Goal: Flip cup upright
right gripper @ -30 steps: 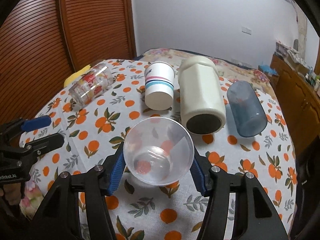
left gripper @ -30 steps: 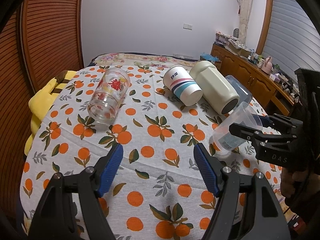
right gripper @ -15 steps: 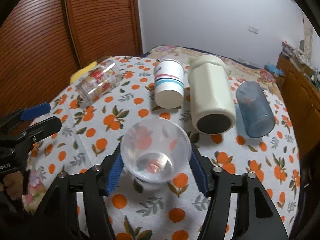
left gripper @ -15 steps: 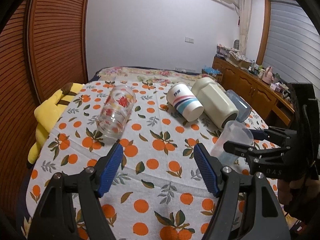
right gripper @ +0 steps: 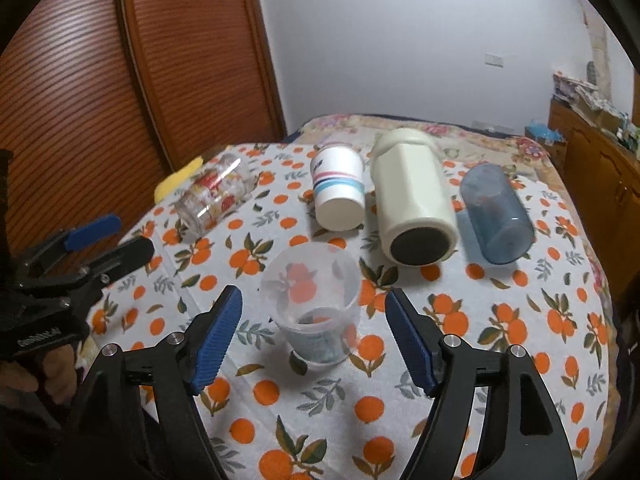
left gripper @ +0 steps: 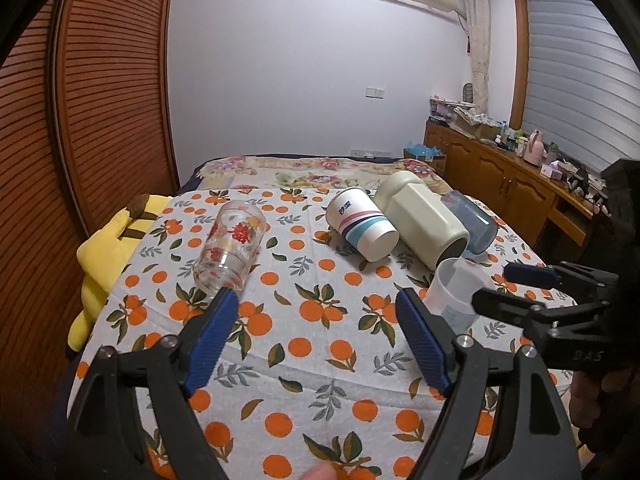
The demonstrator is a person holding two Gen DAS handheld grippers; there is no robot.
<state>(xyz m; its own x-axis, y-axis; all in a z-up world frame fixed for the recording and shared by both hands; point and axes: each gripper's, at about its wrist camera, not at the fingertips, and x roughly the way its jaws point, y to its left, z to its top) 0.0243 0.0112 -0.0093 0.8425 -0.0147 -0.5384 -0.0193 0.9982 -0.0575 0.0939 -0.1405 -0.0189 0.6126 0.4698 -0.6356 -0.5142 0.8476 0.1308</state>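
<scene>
Orange-print tablecloth (right gripper: 500, 360) covers the whole work surface. Lying on their sides across its far half: cream flask (right gripper: 412, 200), dark mouth facing the camera; blue tumbler (right gripper: 496, 212) just right of it; striped paper cup (right gripper: 339, 188) just left; printed glass (right gripper: 214, 196) further left, well apart from the rest. Yellow plush toy (left gripper: 108, 256) at the table's left edge.

Clear plastic cup (right gripper: 314, 304) stands upright on the cloth, mouth up, between the spread blue pads of the right gripper (right gripper: 314, 336); gaps on both sides, no contact. Left gripper (left gripper: 316, 340) also spread wide, nothing between its pads, off to the cup's left.
</scene>
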